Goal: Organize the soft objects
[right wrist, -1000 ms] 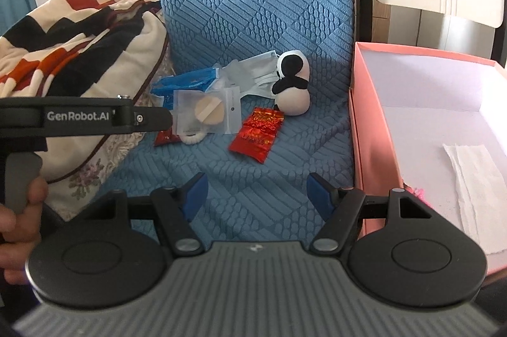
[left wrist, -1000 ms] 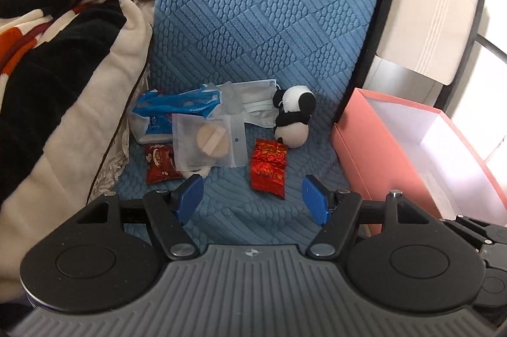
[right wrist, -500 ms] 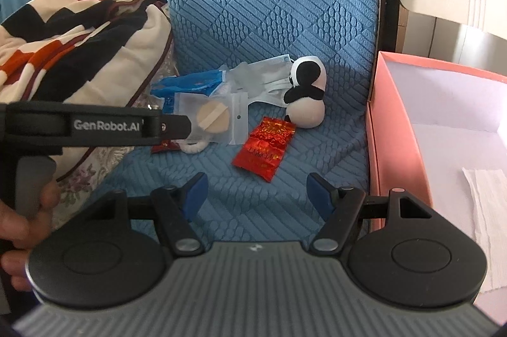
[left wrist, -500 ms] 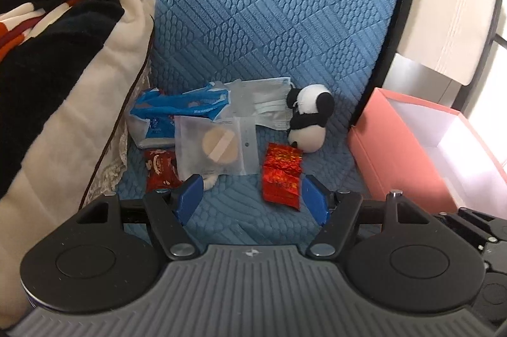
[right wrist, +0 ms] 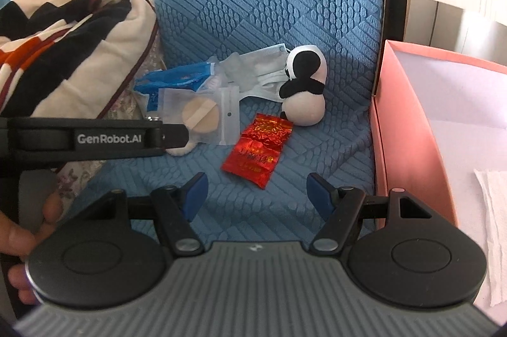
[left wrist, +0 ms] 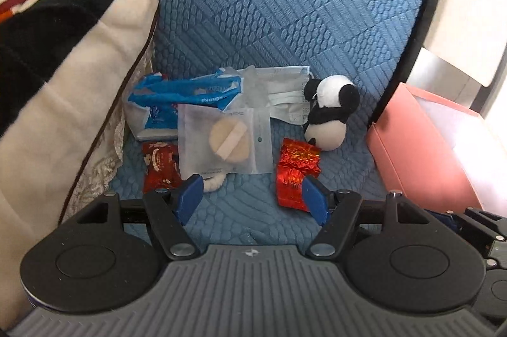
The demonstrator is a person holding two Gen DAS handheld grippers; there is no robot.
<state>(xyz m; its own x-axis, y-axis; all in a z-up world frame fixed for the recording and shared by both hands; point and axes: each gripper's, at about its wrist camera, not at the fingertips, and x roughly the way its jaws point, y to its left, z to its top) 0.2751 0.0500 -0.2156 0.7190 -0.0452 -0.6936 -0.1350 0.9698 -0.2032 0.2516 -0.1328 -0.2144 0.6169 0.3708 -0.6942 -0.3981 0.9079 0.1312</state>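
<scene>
Blue quilted seat cushion (left wrist: 285,29) carrying the clutter to be sorted. Panda plush (right wrist: 304,89) lies toward the cushion's right side, touching the face mask (left wrist: 285,96); a red foil packet (right wrist: 256,150) sits just in front of it, a clear pouch with a puff (left wrist: 225,140) to its left, partly over the blue wrapper (left wrist: 177,96). Pink box (right wrist: 408,127) stands to the right, a striped blanket (left wrist: 63,35) to the left. Left gripper (left wrist: 250,197) and right gripper (right wrist: 256,194) both stand with jaws spread, empty. Advice: centre the packet between the pads before closing; grip its middle so the foil does not slip.
</scene>
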